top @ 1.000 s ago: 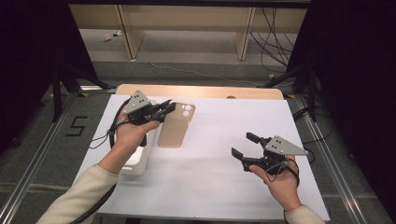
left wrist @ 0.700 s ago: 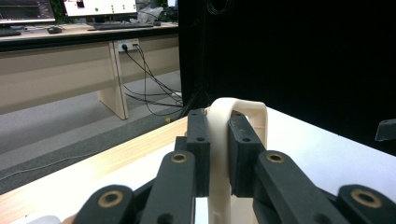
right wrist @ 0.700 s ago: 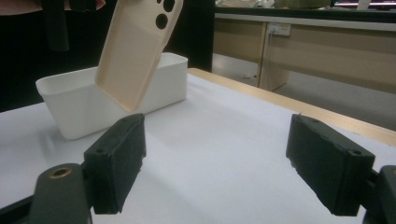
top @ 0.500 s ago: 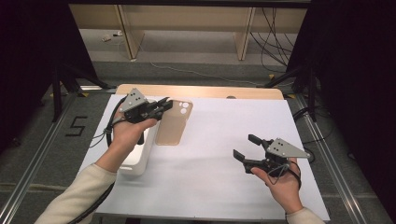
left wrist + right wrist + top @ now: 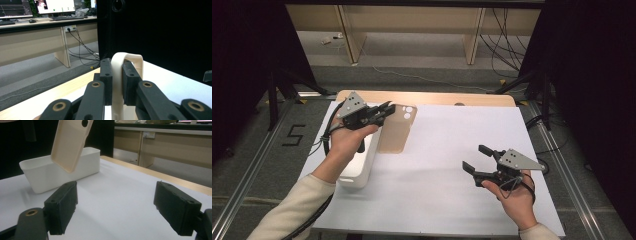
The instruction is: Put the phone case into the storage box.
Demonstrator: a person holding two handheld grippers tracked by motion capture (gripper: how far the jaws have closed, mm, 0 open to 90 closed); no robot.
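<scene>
While clamped on a beige phone case (image 5: 396, 131), left hand-held gripper (image 5: 384, 109), jaws nearly closed.

Grey carpeted floor (image 5: 422, 60) runs beyond the table; a pale wooden desk (image 5: 30, 47) carries monitors (image 5: 53, 6) and a keyboard (image 5: 66, 18); black cables (image 5: 507, 45) trail down; black curtains (image 5: 592, 75) flank both sides.

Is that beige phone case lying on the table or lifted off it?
Lifted. The left tool clamps the phone case by its edge, and the right gripper view shows it hanging tilted in the air before the white bin.
</scene>
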